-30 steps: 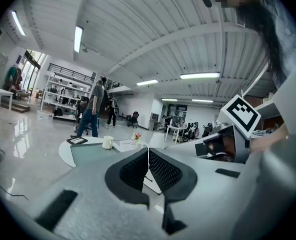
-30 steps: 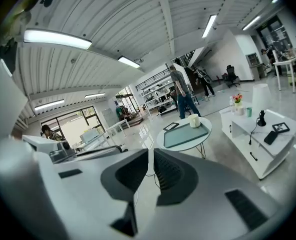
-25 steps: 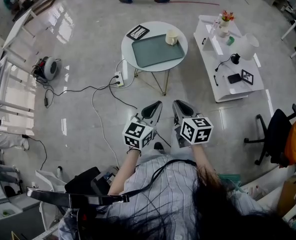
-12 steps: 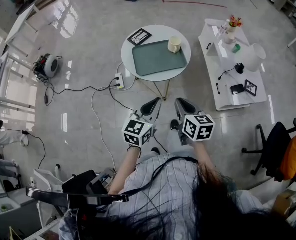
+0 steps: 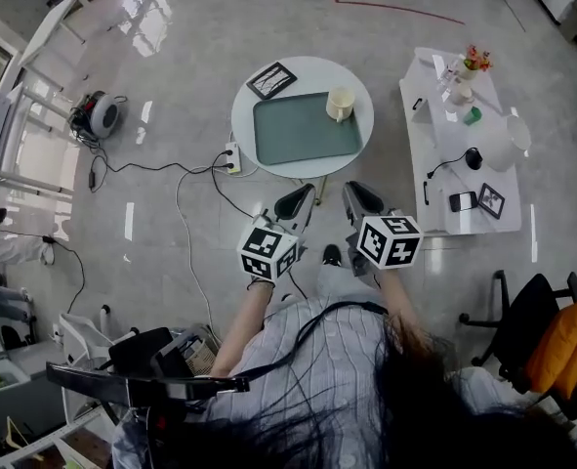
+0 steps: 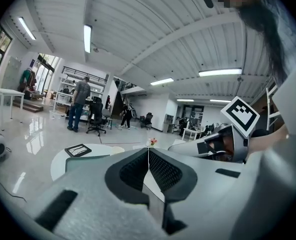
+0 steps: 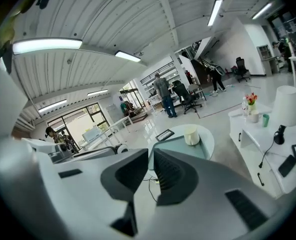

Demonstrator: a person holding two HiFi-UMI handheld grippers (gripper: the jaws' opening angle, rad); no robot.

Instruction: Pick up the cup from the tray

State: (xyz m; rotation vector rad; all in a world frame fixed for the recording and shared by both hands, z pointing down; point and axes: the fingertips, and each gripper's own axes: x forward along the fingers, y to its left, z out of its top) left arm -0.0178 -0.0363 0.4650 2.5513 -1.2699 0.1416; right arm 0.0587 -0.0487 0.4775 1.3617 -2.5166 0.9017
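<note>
1. While the cup (image 5: 340, 104) has not shifted, it now sits lower in the head view than a second ago. It stands upright at the far right corner of the tray (image 5: 303, 135), with nothing touching it.
2. The tray lies flat across the middle of the round desk (image 5: 308, 69), and a marker card (image 5: 270, 80) rests by the desk's far left edge, apart from the tray.
3. The whole desk has drawn towards the person, who I judge has walked up to it. Its near edge is now just ahead of both tongs.
4. The left tongs (image 5: 298, 201) are pressed together at the tips and carry nothing.
5. The right tongs (image 5: 359, 195) are also drawn together and empty. In the right gripper view the cup shows just above them, a little to the right.
6. The approach looks nearly done. The right tongs seem better placed for the cup, but they must spread first and reach over the tray's near right corner.
7. The white side desk (image 5: 434, 164) stands well apart to the right.
</note>
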